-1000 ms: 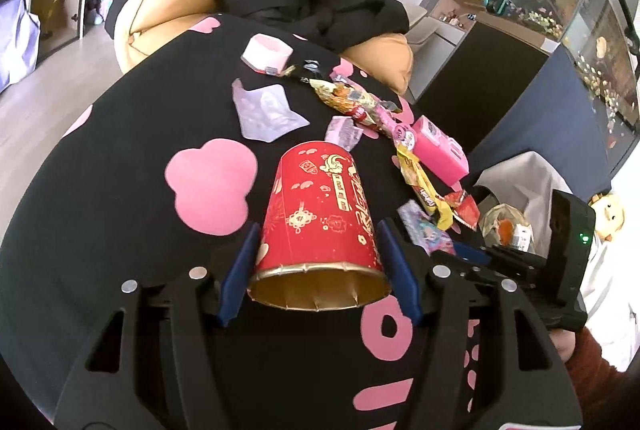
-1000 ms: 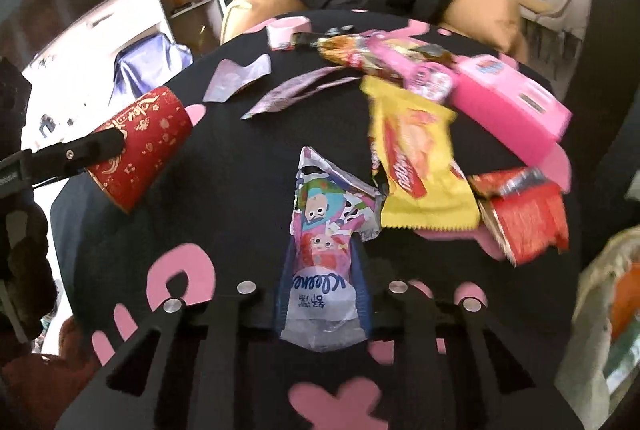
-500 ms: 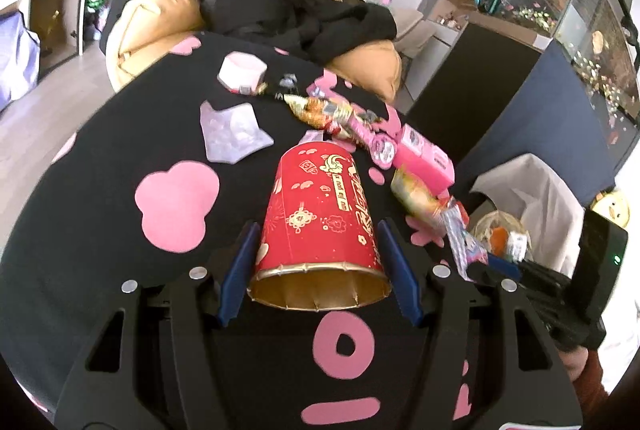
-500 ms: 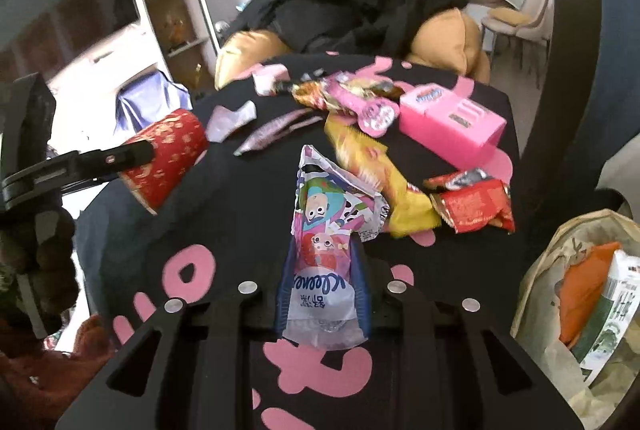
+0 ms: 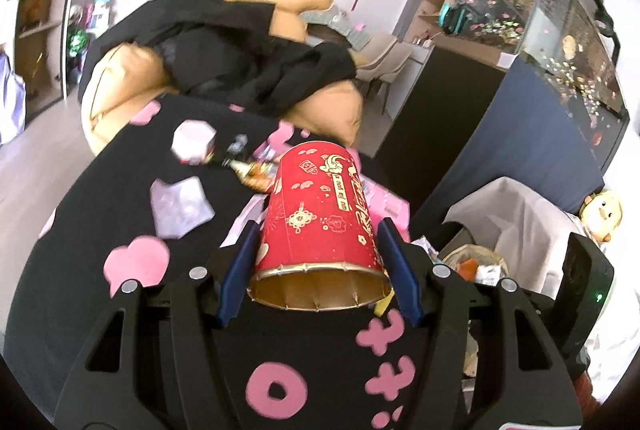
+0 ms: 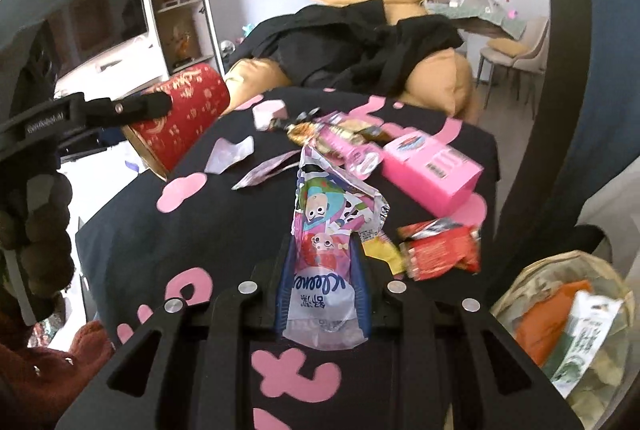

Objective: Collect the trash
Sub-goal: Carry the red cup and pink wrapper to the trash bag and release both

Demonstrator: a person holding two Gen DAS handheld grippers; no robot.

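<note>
Left gripper [image 5: 320, 262]: you are clamping the cup [image 5: 320, 210];
Right gripper [image 6: 322, 282]: you are pinching the wrapper [image 6: 332, 230];
Left: you are leaving box [image 6: 432, 170], packets on table [image 6: 132, 230]; bag [image 6: 560, 330] filling

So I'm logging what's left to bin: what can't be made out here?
- Yellow snack wrapper: right wrist view, mostly hidden behind the cartoon-printed tissue packet.
- White-lined trash bag: its contents are cut off by the fisheye edge.
- Left wrist view: wrappers behind the red paper cup are hidden and blurred.
</note>
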